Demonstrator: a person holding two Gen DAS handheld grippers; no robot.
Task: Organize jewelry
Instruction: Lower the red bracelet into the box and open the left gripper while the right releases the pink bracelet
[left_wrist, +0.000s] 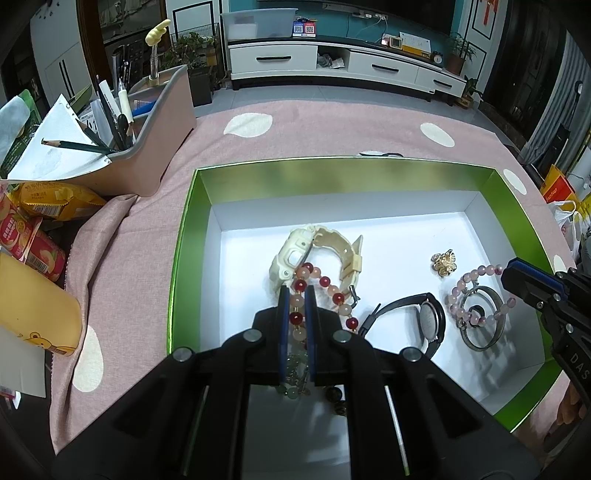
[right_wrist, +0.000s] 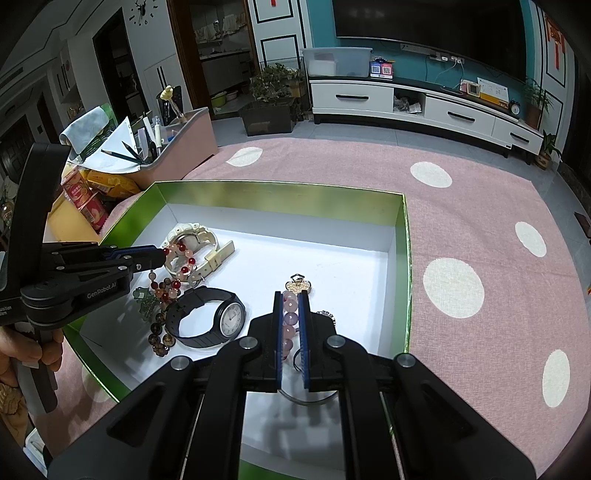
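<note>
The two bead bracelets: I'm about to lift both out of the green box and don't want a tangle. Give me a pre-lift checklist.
1. Left gripper around the red bead bracelet: ok.
2. Right gripper around the pale pink bracelet: ok.
3. Red bracelet free of the cream watch: not ok, it lies over it.
4. Pink bracelet free of the metal ring: cannot tell.
5. Black watch apart from both grippers: ok.

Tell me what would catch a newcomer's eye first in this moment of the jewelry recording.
First, the green box with its white floor, on a pink dotted tablecloth, strewn with jewelry. In it, the left tool is closed on a red-and-peach bead bracelet lying over a cream watch, while the right tool grips a pale pink-purple bead bracelet. A black watch lies between them.
</note>
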